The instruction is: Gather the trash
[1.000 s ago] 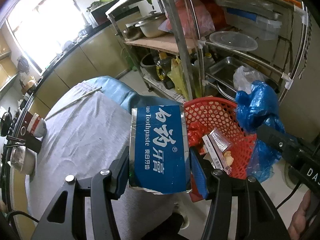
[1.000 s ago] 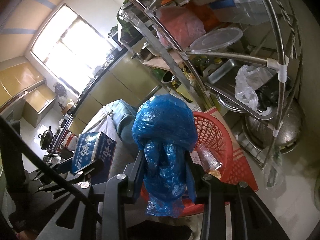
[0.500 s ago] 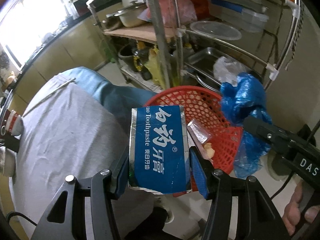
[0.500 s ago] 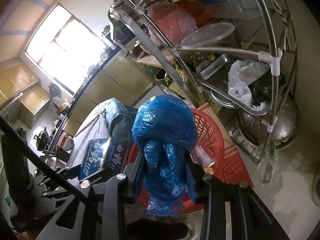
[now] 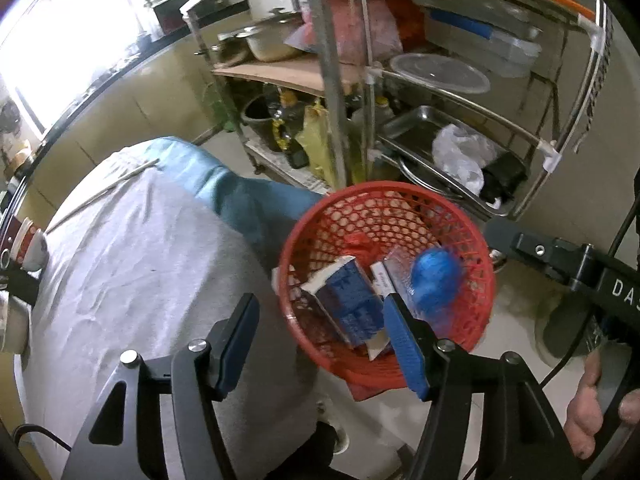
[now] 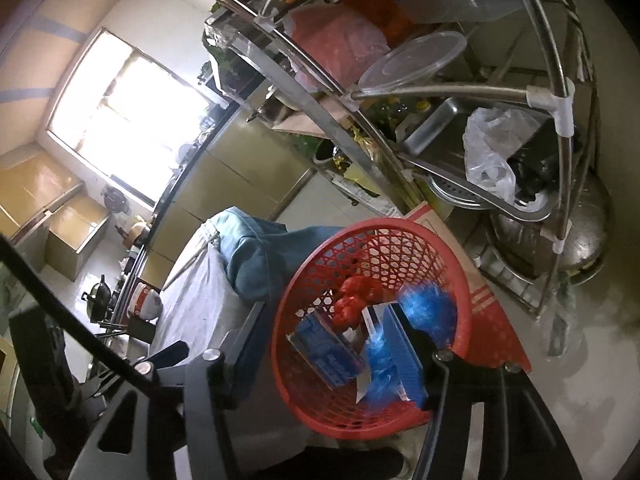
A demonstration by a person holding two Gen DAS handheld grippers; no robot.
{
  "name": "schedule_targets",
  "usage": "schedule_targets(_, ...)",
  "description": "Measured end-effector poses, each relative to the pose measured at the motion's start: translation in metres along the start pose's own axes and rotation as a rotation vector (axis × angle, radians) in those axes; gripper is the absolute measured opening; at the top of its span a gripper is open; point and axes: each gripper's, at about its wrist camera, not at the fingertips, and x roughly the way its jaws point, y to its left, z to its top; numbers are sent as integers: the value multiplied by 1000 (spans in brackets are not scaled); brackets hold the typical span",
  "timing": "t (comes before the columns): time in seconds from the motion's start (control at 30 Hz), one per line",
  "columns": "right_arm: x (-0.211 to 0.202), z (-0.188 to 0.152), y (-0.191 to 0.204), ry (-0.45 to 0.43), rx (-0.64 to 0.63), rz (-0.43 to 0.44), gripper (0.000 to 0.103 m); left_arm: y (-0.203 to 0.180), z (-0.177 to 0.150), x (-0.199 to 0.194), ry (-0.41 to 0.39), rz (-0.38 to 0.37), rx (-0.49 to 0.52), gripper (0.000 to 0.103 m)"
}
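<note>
Both jaws stand apart w/ nothing between them, and both have just been opening. Left gripper (image 5: 324,340) fills the bottom of the left wrist view, blue pads spread wide over the edge of the grey-clothed table (image 5: 132,272) and the basket (image 5: 486,276). Right gripper (image 6: 332,344) sits low centre in its own view, jaws released, basket rim (image 6: 466,304) framed between them.

Red mesh basket is right of centre, beside the table, above the floor. Inside it: blue box (image 5: 352,304) lying tilted at the near side, blue bag (image 5: 436,280) blurred at the right wall, a red wad (image 6: 352,300) further back, plus a small white-edged pack, too blurred to read. In the right wrist view the bag (image 6: 426,306) smears down past my right pad.

Steel rack (image 5: 460,92) w/ trays and lids stands behind, upper right. A hand (image 5: 592,408) shows at lower right of the left view.
</note>
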Motion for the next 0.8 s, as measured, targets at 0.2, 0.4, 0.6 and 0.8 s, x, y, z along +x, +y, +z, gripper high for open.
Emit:
schedule_targets(0.2, 4, -7, 10, 18, -27, -1, 63, 27, -14, -16, -24, 50, -61, 72)
schedule_targets(0.4, 4, -20, 31, 36, -80, -7, 63, 48, -33, -41, -59, 112, -100, 73)
schedule_targets(0.6, -5, -34, 60, 30, -165, -17, 63, 69, -55, -71, -91, 154, -141, 73)
schedule_targets(0.8, -18, -52, 94, 21, -271, -29, 63, 89, -80, -100, -125, 198, -206, 74)
